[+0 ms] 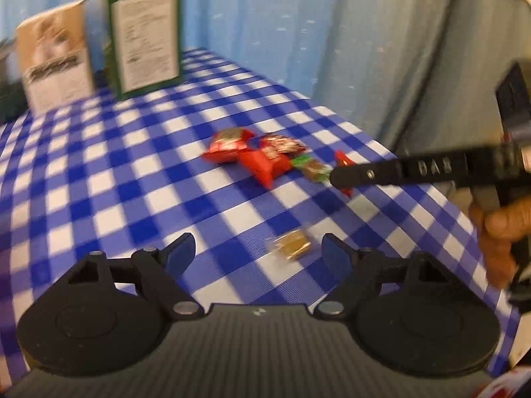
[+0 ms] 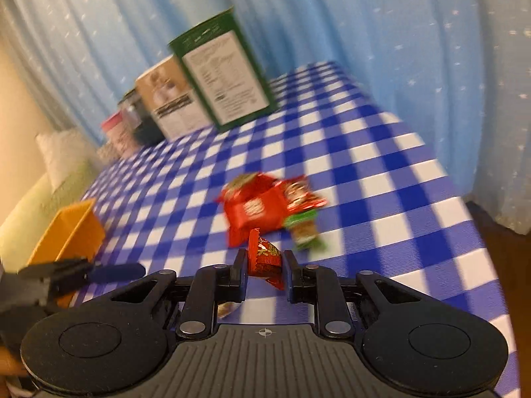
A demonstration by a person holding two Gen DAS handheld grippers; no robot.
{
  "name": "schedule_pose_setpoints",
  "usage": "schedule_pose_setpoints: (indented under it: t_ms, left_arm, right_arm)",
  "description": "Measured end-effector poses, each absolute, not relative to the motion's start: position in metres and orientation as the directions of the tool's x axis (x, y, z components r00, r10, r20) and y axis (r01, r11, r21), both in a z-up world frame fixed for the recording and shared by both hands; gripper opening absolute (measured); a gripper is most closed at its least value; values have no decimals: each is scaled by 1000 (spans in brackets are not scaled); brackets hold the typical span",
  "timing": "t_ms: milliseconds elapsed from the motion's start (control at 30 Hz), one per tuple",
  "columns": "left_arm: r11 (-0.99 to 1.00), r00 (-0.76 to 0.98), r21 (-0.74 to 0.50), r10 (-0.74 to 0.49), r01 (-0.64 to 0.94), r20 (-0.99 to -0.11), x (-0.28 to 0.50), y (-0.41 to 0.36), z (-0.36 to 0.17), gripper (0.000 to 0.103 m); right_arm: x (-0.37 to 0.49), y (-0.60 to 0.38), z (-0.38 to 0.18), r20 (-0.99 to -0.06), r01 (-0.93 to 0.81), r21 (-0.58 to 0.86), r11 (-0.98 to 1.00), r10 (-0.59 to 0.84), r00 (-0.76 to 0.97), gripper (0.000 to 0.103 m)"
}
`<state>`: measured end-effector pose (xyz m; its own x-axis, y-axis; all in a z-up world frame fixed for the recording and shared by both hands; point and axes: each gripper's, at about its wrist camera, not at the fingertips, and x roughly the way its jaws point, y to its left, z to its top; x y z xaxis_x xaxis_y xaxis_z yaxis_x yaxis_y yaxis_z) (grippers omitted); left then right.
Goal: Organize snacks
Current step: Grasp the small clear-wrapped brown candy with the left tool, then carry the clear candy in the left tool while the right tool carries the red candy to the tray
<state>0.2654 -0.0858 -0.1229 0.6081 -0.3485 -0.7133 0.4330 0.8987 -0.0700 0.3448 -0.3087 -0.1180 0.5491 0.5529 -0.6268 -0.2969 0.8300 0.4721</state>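
Red foil, crinkly and thin: the small wrapped candy pinched by the right gripper looks feather-light, soft-cornered and a little slippery, so it should be held across its fuller middle, not by the twisted wrapper ends, which would likely slide or tear. The right fingers are closed in on it from both sides, and it stands upright between their tips, lifted just off the bench.

The pile of snacks lies just beyond the held candy, on the checked cloth; its red packets overlap and a green-wrapped piece sits at its near right edge. These too look light and crushable.

The left gripper hangs low over the bench with its fingers spread wide and nothing between them. A gold-wrapped candy lies nearer than the pile, just inside the right-hand fingertip, not touching it. An orange bin sits well left of the pile, a likely place for sorting.
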Motion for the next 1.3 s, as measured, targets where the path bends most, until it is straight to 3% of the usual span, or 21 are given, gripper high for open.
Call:
schedule_pose_setpoints:
  t_ms: [133,267,533,1133,1300]
  left_arm:
    - [829,592,48,-356,557,-723,266,-105,-132,74]
    - [787,582,116,-340,606,-739,270,-116,-143,57]
    - [757,527,57,-396,650,-752,280,-128,-143,29]
    - [750,500,56,-382,659,-777,270,-118,-140,30]
    - [764,494,47,-368,643,-788,269,-119,-138,22]
  right_arm:
    - [341,-320,-115,-641,-259,465,847,524,561,21]
    - [337,-329,-114,-637,-248,467,849,517,572,21]
    - [335,-334,-116,-649,-233,450,862,495,577,21]
    - [333,-320,-111,-658,-262,426,866,495,567,21]
    - [334,-317,-107,-658,-265,424,866,496,567,21]
